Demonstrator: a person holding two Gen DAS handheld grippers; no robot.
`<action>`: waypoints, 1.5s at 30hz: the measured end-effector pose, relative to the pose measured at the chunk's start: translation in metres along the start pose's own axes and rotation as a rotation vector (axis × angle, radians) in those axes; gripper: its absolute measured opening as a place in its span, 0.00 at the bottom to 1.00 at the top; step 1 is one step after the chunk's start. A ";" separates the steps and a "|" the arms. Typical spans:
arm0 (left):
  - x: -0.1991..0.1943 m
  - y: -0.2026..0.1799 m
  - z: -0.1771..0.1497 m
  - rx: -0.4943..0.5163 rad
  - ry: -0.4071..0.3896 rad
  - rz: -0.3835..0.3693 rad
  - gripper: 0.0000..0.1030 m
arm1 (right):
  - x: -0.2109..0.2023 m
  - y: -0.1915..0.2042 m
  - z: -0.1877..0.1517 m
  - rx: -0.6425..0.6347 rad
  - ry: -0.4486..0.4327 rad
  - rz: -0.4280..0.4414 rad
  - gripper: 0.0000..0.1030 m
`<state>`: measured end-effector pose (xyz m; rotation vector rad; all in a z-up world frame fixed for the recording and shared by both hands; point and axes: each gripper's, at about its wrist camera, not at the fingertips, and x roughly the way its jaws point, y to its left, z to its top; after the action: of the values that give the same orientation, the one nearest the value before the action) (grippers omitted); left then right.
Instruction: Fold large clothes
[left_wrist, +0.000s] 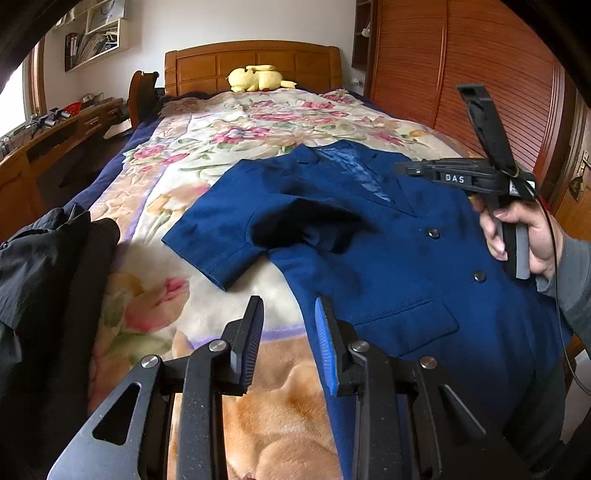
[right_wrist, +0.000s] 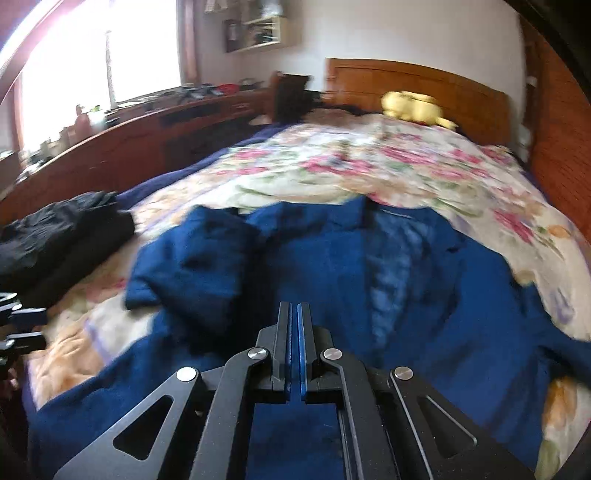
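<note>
Spread across the bed, our flowered blanket (left_wrist: 229, 147) carries everything. Nearest us, the left gripper (left_wrist: 290, 332) hangs partly open with nothing between its pads, over the hem of the blue jacket (left_wrist: 388, 251). Our right gripper (right_wrist: 294, 332) has its jaws pressed together, empty, above the jacket's front. The jacket lies face up, one sleeve folded over its chest. Beside it to the left sits a black garment (left_wrist: 48, 266). Farther off, a yellow plush toy (left_wrist: 256, 78) rests against the wooden headboard (left_wrist: 207, 66).
</note>
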<state>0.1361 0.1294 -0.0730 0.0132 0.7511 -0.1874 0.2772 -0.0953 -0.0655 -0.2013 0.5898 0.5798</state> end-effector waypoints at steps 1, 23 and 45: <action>0.000 0.000 0.000 -0.002 0.004 -0.001 0.29 | 0.002 0.008 0.002 -0.020 0.005 0.016 0.06; 0.009 0.002 -0.016 -0.027 0.032 0.029 0.29 | 0.062 0.059 0.034 -0.178 -0.036 0.002 0.02; 0.012 -0.039 0.002 -0.040 -0.042 0.004 0.29 | -0.009 -0.045 -0.051 -0.046 0.083 -0.102 0.55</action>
<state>0.1395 0.0891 -0.0776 -0.0271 0.7125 -0.1685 0.2727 -0.1536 -0.1008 -0.2980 0.6433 0.4879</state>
